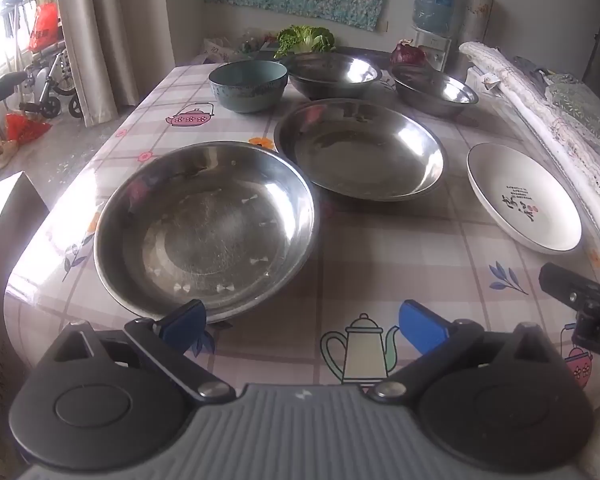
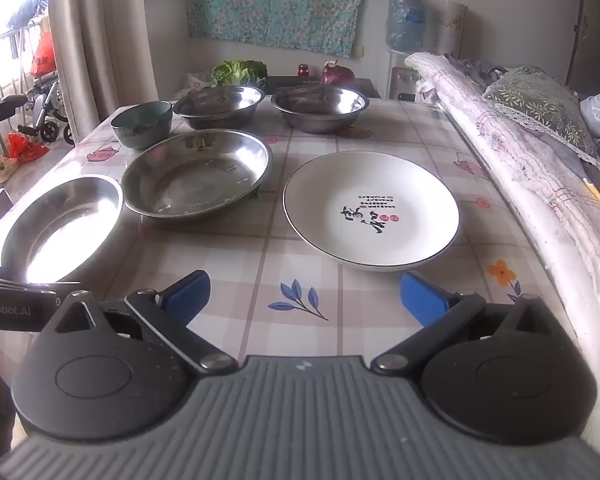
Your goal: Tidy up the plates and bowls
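Note:
Two shallow steel plates lie on the table: a near one (image 1: 207,228) (image 2: 59,228) and a farther one (image 1: 360,148) (image 2: 197,174). A white plate with black calligraphy (image 1: 524,196) (image 2: 372,210) lies to the right. At the back stand a teal bowl (image 1: 247,84) (image 2: 141,122) and two steel bowls (image 1: 334,72) (image 1: 434,90) (image 2: 219,106) (image 2: 320,108). My left gripper (image 1: 304,324) is open and empty, just short of the near steel plate. My right gripper (image 2: 304,300) is open and empty, just short of the white plate.
The table (image 2: 300,264) has a checked cloth with teapot prints. Greens (image 1: 304,38) and a purple cabbage (image 2: 337,74) sit at the far edge. A rolled lace cloth (image 2: 520,184) runs along the right edge. The table's left edge drops to the floor (image 1: 39,152).

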A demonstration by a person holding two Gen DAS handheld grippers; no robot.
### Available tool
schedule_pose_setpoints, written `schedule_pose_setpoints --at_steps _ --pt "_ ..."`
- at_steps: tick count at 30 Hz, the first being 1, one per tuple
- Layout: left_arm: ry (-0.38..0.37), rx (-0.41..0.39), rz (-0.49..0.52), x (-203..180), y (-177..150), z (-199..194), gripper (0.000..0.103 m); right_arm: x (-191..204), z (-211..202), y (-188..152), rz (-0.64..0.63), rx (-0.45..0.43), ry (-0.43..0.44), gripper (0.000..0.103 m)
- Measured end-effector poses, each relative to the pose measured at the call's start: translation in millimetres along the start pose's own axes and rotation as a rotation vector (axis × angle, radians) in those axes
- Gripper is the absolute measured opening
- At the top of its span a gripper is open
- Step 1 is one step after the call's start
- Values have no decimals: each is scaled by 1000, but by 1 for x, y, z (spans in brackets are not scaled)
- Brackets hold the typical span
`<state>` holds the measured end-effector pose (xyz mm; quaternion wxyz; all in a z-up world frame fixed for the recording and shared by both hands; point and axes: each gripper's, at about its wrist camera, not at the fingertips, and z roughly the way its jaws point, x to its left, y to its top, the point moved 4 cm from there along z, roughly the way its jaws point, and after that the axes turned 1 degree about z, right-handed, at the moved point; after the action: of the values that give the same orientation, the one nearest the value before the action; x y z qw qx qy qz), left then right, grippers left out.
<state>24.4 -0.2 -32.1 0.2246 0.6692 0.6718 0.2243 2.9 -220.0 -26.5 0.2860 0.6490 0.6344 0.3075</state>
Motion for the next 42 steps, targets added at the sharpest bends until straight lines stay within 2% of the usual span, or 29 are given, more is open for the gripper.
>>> schedule_pose_setpoints --at_steps 4,5,19,42 --pt "-3 5 -3 -1 0 1 103 6 -2 -2 15 -25 6 102" --pt "-5 5 -3 -1 1 1 103 2 1 -1 23 -6 24 102" --pt "-25 0 5 -6 -2 -3 103 2 3 -1 -7 29 6 102" --pt "-33 -3 6 -6 -4 -9 103 4 0 -1 -7 29 9 102"
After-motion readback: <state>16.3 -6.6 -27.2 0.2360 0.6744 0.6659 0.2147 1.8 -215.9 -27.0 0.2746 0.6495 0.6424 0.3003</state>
